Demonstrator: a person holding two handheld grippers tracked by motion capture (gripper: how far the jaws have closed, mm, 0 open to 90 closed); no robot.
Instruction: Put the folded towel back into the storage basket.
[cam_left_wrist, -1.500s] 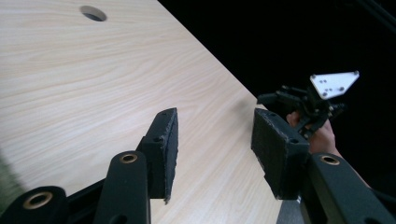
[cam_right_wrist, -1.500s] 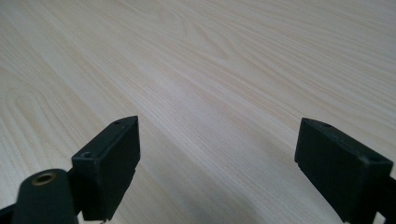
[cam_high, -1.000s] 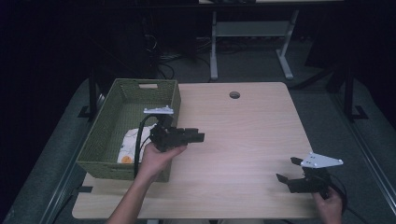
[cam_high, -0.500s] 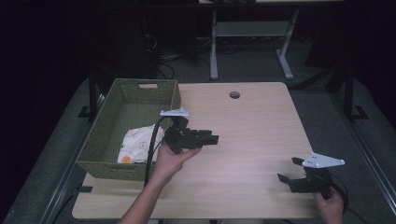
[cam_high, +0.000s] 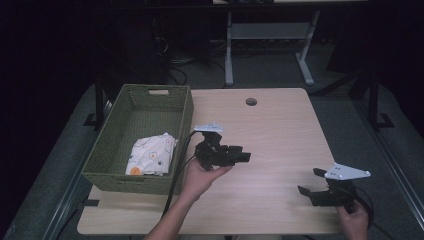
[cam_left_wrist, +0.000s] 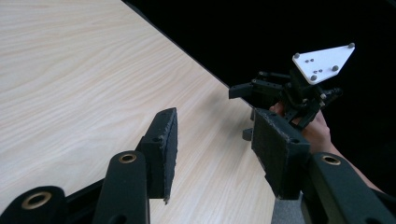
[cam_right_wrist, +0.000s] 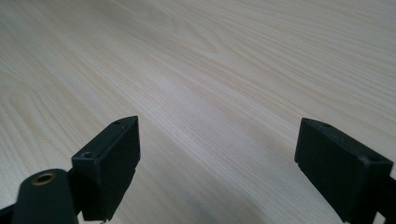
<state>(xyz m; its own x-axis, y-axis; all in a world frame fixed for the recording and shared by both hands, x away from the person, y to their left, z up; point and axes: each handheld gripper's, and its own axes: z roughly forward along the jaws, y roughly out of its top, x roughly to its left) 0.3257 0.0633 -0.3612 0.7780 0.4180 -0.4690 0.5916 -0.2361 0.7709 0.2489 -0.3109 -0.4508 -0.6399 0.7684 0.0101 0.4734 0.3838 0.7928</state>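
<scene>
Left tongs (cam_high: 243, 156) now farther from basket (cam_high: 186, 107) rim, both tongs apart, empty; right tongs (cam_high: 306, 182) prob. near table (cam_high: 280, 120) edge.

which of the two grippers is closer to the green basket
The left gripper, held over the table's middle just right of the green basket. The right gripper sits far off by the table's near right corner.

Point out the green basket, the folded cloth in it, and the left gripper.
green basket (cam_high: 186, 116): high view, on its right wall.
folded cloth (cam_high: 150, 154): high view, on the middle of the white patterned fabric.
left gripper (cam_high: 246, 157): high view, between its jaw tips, open over the table with nothing between them.
</scene>
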